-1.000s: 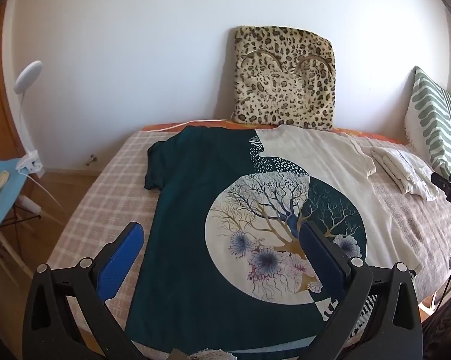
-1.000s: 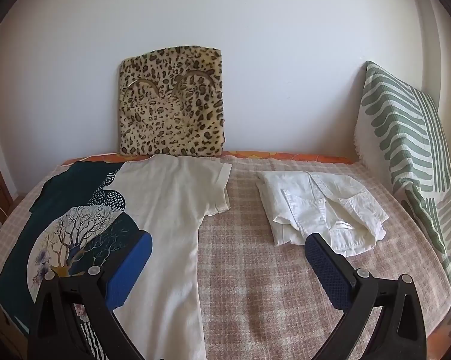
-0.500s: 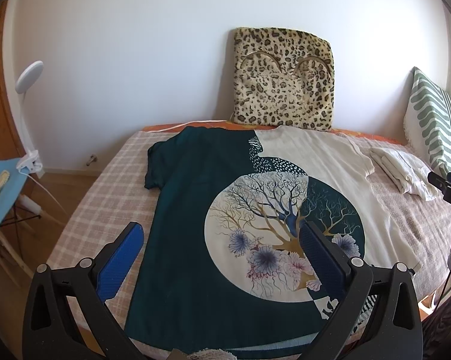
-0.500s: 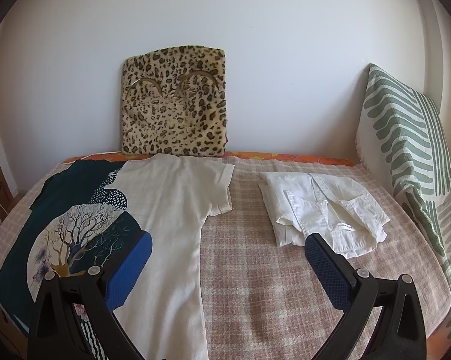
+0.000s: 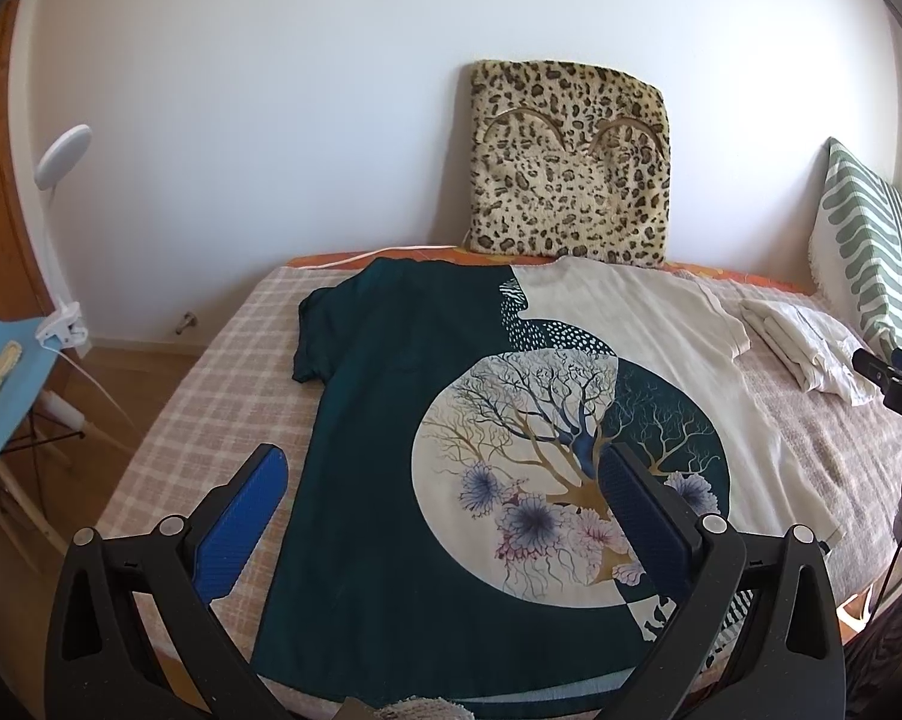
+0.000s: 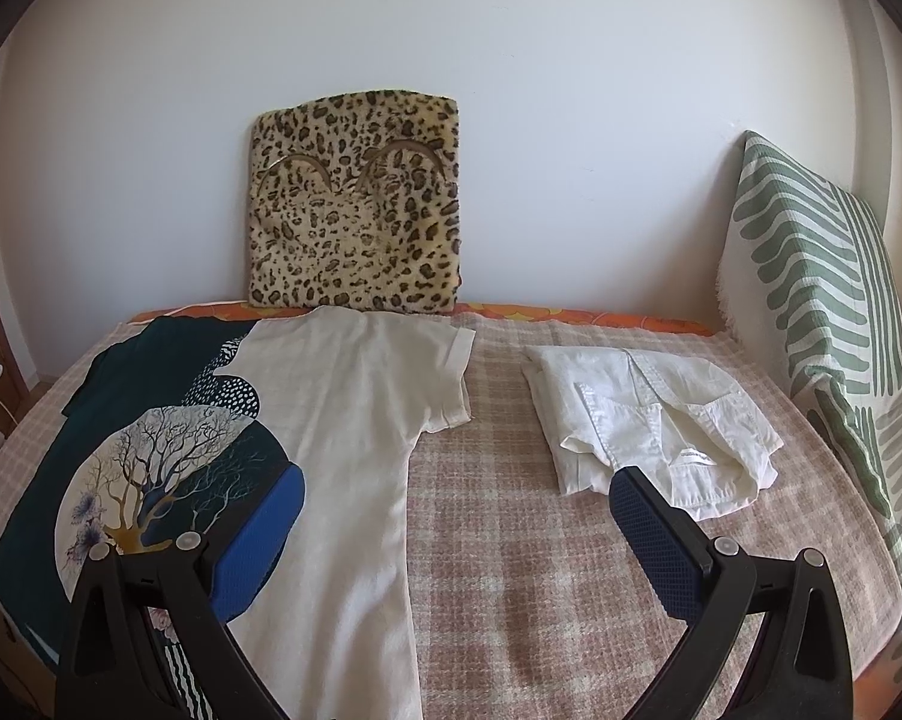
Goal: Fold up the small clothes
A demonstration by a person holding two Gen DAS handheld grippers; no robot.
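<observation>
Two garments on the bed (image 6: 511, 570). One T-shirt (image 5: 426, 432), half dark teal, half cream with a tree print, lies spread flat; the left claw (image 5: 438, 516) hangs over its lower half, jaws wide apart, gripping nothing. One white shirt (image 6: 649, 420), already folded, sits apart to the T-shirt's right; the right claw (image 6: 451, 534) hovers between the two, spread wide and empty, left finger over the cream half. Two pillows: one leopard-print cushion (image 6: 354, 204) against the wall, one green-striped pillow (image 6: 823, 294) at right. No containers.
</observation>
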